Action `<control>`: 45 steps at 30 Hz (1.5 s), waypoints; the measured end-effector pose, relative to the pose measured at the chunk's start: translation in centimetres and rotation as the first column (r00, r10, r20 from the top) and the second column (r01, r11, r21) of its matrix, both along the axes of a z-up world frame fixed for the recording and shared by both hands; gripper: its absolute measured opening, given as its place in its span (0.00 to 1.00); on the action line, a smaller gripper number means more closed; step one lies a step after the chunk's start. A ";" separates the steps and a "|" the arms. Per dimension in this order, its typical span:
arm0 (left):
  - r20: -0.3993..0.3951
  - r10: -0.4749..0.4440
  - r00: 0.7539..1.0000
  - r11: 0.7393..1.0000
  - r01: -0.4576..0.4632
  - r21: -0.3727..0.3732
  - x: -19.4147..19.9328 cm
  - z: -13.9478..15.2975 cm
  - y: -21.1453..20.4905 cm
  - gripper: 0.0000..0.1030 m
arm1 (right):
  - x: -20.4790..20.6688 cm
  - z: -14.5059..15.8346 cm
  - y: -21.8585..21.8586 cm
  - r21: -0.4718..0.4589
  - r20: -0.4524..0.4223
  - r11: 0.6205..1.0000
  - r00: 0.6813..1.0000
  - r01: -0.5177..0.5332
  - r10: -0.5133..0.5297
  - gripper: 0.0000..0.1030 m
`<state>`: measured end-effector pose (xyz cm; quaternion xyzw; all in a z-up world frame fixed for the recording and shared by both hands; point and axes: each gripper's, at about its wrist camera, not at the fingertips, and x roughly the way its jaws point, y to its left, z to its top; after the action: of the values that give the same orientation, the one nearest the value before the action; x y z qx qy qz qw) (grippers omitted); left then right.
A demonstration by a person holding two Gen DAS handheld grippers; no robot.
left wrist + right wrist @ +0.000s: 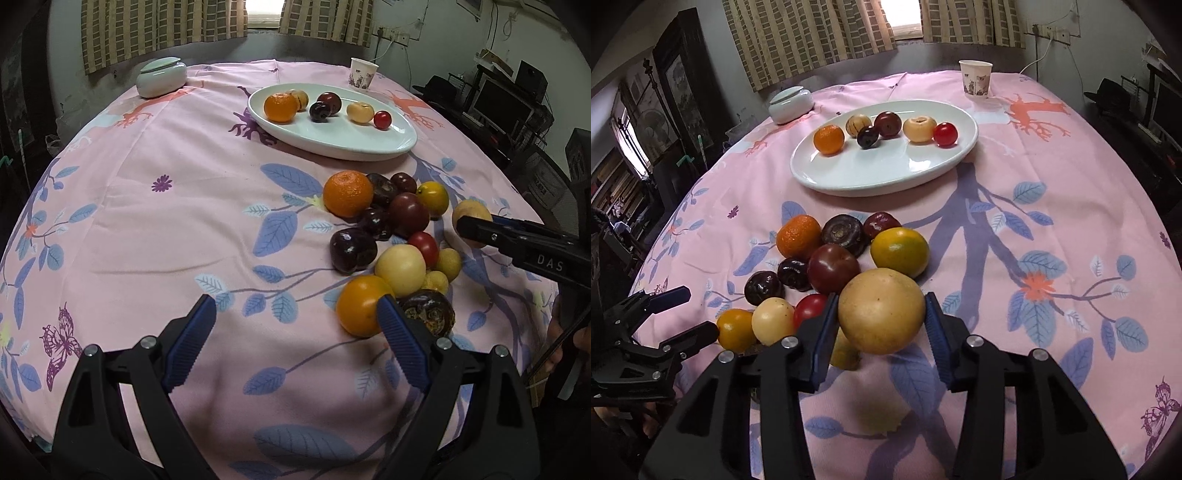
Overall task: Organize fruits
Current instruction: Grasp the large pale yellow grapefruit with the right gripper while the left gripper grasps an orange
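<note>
"DAS" in white letters on right gripper [476, 230] black body; no other legible text.

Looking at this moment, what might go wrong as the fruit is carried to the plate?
The round tan fruit sits between the right gripper pads, raised above its shadow, and may slip out. Six fruits already line the white plate and could roll if bumped.
</note>
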<state>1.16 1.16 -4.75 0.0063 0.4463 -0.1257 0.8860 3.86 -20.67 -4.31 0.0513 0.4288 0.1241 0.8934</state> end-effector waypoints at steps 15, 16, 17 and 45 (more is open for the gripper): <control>-0.063 -0.052 0.997 0.993 0.045 -0.111 0.6 -2.4 -1.7 0.73 | -1.9 -0.1 -1.6 0.071 -0.016 0.997 1.000 0.008 -0.007 0.45; -0.062 -0.050 0.997 0.993 0.043 -0.113 0.6 -2.3 -1.8 0.72 | -2.0 -0.1 -1.5 0.072 -0.016 0.997 1.000 0.006 -0.005 0.45; -0.061 -0.057 0.997 0.991 0.049 -0.126 0.5 -2.3 -1.8 0.64 | -2.1 -0.1 -1.4 0.071 -0.015 0.997 1.000 0.002 -0.001 0.45; 0.027 -0.054 0.998 0.998 0.055 -0.017 1.7 3.3 -1.4 0.36 | -1.9 1.6 0.7 0.073 0.020 0.996 0.998 -0.053 0.051 0.45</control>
<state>2.88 -0.21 -1.44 0.0123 0.4331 -0.1535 0.8881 2.01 -19.97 -2.66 0.0721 0.4172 0.1635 0.8911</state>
